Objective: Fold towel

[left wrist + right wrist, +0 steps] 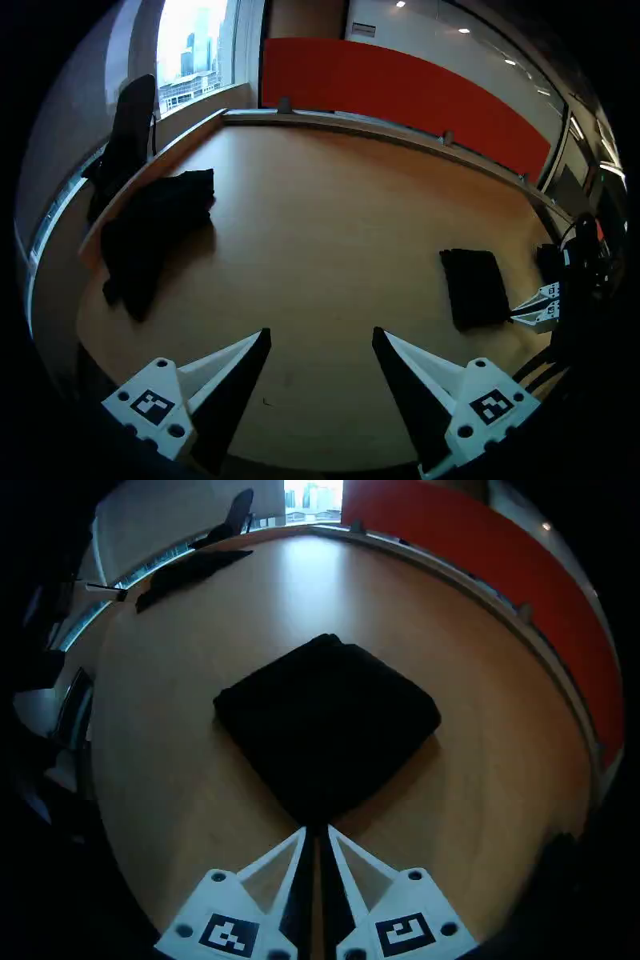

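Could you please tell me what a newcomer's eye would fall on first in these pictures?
Probably the folded black towel, lying flat on the wooden table before the right tool, which is nearly closed at its near corner. Then the crumpled black cloth near the table's far left edge in the left gripper view, and the red partition behind the table.

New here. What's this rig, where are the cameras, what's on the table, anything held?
No robot: a person holds a two-finger gripper in each hand, each with a fisheye camera looking along its jaws. In the left gripper view, the left gripper hangs open over the table, holding nothing. In the right gripper view, the right gripper has its jaws nearly closed at the near corner of a folded black towel; whether it pinches it is unclear. A crumpled dark cloth lies farther off.
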Action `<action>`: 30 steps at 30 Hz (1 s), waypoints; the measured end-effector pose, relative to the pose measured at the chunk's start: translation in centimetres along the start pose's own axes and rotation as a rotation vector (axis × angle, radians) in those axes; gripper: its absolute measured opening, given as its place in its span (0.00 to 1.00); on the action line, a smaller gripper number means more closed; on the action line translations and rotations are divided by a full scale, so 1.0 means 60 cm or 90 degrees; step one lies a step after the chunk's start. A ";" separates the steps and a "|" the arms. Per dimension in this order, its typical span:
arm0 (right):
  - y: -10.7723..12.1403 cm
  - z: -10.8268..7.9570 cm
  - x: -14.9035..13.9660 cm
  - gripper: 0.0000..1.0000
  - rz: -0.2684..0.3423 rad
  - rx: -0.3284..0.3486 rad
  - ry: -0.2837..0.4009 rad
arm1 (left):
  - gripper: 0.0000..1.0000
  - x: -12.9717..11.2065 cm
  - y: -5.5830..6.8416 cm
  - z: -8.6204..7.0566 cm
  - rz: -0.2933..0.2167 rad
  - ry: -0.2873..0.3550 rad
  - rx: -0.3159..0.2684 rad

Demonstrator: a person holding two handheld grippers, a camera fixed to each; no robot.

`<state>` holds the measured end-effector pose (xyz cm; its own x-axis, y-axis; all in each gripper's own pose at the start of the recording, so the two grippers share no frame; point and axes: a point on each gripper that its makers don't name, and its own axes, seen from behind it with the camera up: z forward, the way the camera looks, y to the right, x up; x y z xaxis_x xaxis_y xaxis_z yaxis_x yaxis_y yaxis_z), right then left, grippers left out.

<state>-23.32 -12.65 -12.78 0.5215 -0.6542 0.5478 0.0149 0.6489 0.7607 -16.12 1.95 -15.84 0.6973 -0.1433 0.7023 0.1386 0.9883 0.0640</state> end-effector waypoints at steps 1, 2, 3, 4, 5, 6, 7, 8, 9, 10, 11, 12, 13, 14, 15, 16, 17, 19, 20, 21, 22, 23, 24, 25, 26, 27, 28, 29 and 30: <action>0.001 -0.003 0.003 0.04 -0.001 -0.001 0.002 | 0.94 0.000 0.000 0.001 0.000 0.000 -0.001; 0.002 -0.006 0.006 0.04 -0.001 -0.002 0.005 | 0.94 0.000 0.000 0.001 -0.001 0.000 -0.001; 0.003 -0.009 0.011 0.04 -0.003 -0.004 0.008 | 0.94 0.000 0.000 0.002 -0.001 0.001 -0.002; 0.005 -0.013 0.016 0.04 -0.004 -0.006 0.011 | 0.94 0.001 0.000 0.003 -0.002 0.001 -0.003; 0.007 -0.018 0.022 0.04 -0.005 -0.008 0.015 | 0.94 0.001 0.000 0.003 -0.003 0.002 -0.004; 0.009 -0.022 0.029 0.04 -0.008 -0.010 0.018 | 0.94 0.001 0.001 0.004 -0.004 0.003 -0.006; 0.012 -0.027 0.036 0.04 -0.010 -0.013 0.021 | 0.94 0.002 0.002 0.005 -0.005 0.004 -0.007; 0.015 -0.031 0.044 0.04 -0.013 -0.016 0.025 | 0.94 0.002 0.002 0.006 -0.007 0.004 -0.009; 0.017 -0.036 0.053 0.04 -0.017 -0.018 0.030 | 0.94 0.003 0.003 0.006 -0.007 0.005 -0.011; 0.020 -0.041 0.063 0.04 -0.020 -0.021 0.034 | 0.94 0.004 0.003 0.007 -0.008 0.006 -0.012; 0.023 -0.046 0.074 0.04 -0.024 -0.024 0.039 | 0.94 0.004 0.004 0.007 -0.009 0.007 -0.014; 0.025 -0.051 0.084 0.04 -0.027 -0.027 0.044 | 0.94 0.005 0.004 0.008 -0.008 0.008 -0.016; 0.028 -0.056 0.095 0.04 -0.030 -0.029 0.049 | 0.94 0.006 0.005 0.008 -0.008 0.009 -0.017; 0.030 -0.061 0.108 0.04 -0.033 -0.031 0.054 | 0.94 0.007 0.005 0.008 -0.008 0.010 -0.019; 0.032 -0.066 0.119 0.04 -0.034 -0.032 0.058 | 0.94 0.009 0.006 0.008 -0.007 0.012 -0.020; 0.034 -0.070 0.130 0.04 -0.036 -0.033 0.062 | 0.94 0.010 0.006 0.009 -0.007 0.013 -0.022; 0.036 -0.075 0.142 0.04 -0.038 -0.034 0.067 | 0.94 0.012 0.006 0.009 -0.006 0.014 -0.023; 0.040 -0.085 0.166 0.04 -0.041 -0.037 0.078 | 0.94 0.016 0.006 0.008 -0.006 0.018 -0.025; 0.042 -0.090 0.180 0.04 -0.043 -0.039 0.084 | 0.94 0.018 0.006 0.008 -0.005 0.021 -0.027; 0.044 -0.095 0.192 0.04 -0.045 -0.041 0.091 | 0.94 0.021 0.005 0.007 -0.006 0.023 -0.028; 0.046 -0.101 0.204 0.04 -0.047 -0.042 0.097 | 0.94 0.024 0.005 0.007 -0.006 0.026 -0.029; 0.048 -0.107 0.218 0.04 -0.049 -0.044 0.104 | 0.94 0.027 0.005 0.006 -0.006 0.028 -0.030; 0.050 -0.112 0.229 0.04 -0.051 -0.047 0.110 | 0.94 0.030 0.004 0.005 -0.007 0.031 -0.031; 0.052 -0.118 0.240 0.04 -0.053 -0.049 0.115 | 0.94 0.033 0.003 0.004 -0.007 0.033 -0.032; 0.054 -0.124 0.252 0.04 -0.055 -0.052 0.122 | 0.94 0.036 0.003 0.003 -0.008 0.036 -0.034; 0.056 -0.129 0.262 0.04 -0.058 -0.055 0.127 | 0.94 0.039 0.002 0.002 -0.008 0.038 -0.035; 0.058 -0.135 0.272 0.04 -0.061 -0.057 0.133 | 0.94 0.041 0.002 0.002 -0.008 0.040 -0.036; 0.060 -0.141 0.282 0.04 -0.064 -0.060 0.139 | 0.94 0.044 0.001 0.001 -0.008 0.043 -0.037; 0.063 -0.146 0.290 0.04 -0.066 -0.064 0.143 | 0.94 0.046 0.001 0.000 -0.008 0.044 -0.038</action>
<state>-6.70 -18.17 -3.44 0.6888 -0.6241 0.3689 0.1568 0.6250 0.7647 -14.20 1.60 -13.89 0.7423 -0.1604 0.6506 0.1870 0.9819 0.0288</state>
